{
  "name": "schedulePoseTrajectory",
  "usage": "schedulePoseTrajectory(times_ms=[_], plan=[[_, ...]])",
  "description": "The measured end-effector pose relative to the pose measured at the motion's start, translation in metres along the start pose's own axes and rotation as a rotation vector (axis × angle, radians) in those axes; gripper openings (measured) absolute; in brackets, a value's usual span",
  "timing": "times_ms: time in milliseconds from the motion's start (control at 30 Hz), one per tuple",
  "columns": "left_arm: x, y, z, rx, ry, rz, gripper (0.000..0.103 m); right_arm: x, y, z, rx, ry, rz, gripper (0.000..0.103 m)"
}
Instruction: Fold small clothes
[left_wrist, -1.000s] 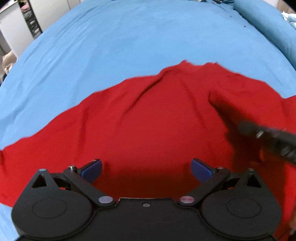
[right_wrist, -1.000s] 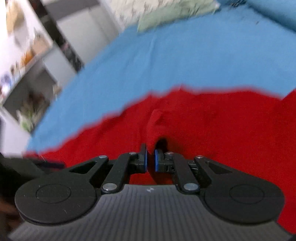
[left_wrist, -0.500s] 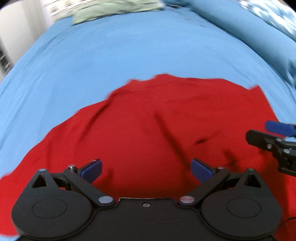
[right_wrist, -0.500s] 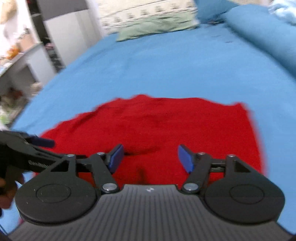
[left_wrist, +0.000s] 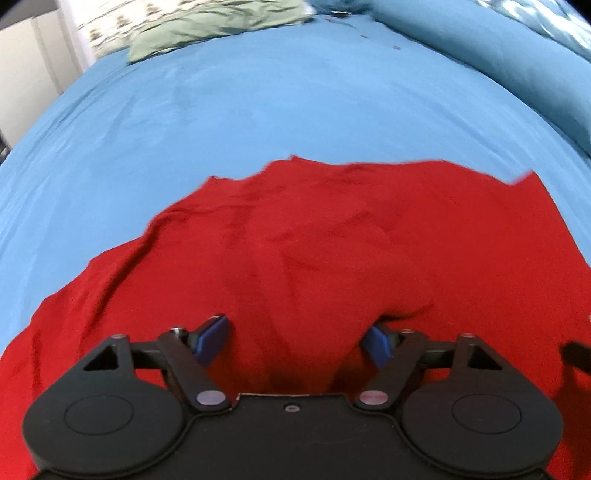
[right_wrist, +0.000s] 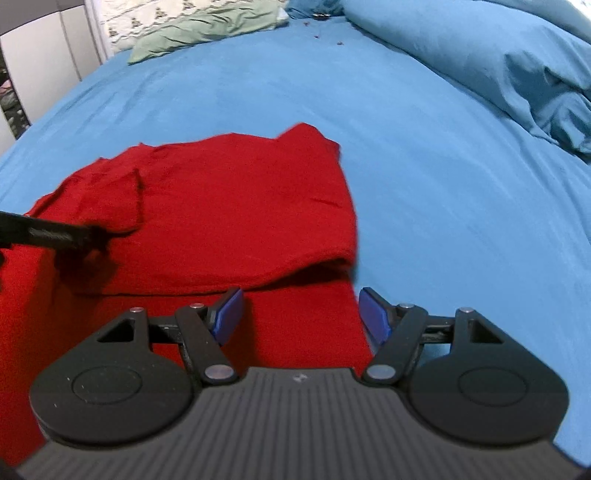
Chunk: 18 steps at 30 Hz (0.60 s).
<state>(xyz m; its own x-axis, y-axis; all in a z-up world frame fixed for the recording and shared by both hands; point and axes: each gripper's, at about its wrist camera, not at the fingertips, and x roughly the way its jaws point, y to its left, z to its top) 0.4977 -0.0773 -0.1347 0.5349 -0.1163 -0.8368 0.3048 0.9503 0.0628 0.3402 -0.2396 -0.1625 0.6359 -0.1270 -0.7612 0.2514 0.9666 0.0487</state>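
Observation:
A red garment (left_wrist: 314, 240) lies on the blue bed sheet (left_wrist: 258, 110), wrinkled, with one layer folded over another (right_wrist: 240, 206). My left gripper (left_wrist: 295, 341) sits low over its near part. Its jaws are closing, with a raised ridge of red cloth between them, and the pads do not press on it. My right gripper (right_wrist: 301, 317) stands open over the garment's near right edge, just short of the folded layer's lip, with only flat cloth below. The left gripper (right_wrist: 55, 232) shows as a dark bar at the left in the right wrist view.
A green cloth or pillow (right_wrist: 207, 29) lies at the far end of the bed. A bunched blue duvet (right_wrist: 517, 74) runs along the right side. White cabinets (right_wrist: 44, 66) stand beyond the bed's left edge. Bare sheet (right_wrist: 443, 184) lies right of the garment.
The right gripper was shut on a pinch of red cloth, then opened and swung toward the garment's right edge. The left gripper moved along the cloth and its jaws narrowed.

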Motion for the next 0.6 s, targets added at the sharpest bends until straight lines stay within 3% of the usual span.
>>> schedulePoseTrajectory(times_ms=[167, 400, 600], plan=[[0.000, 0.024, 0.000, -0.084, 0.013, 0.033, 0.063, 0.015, 0.001, 0.001, -0.013, 0.004, -0.027, 0.085], [-0.007, 0.060, -0.017, -0.282, 0.017, 0.003, 0.063, 0.024, 0.002, 0.006, 0.012, -0.002, -0.043, 0.085], [-0.014, 0.067, -0.027, -0.335, -0.009, -0.029, 0.061, 0.025, 0.003, 0.008, 0.006, -0.001, -0.040, 0.085]])
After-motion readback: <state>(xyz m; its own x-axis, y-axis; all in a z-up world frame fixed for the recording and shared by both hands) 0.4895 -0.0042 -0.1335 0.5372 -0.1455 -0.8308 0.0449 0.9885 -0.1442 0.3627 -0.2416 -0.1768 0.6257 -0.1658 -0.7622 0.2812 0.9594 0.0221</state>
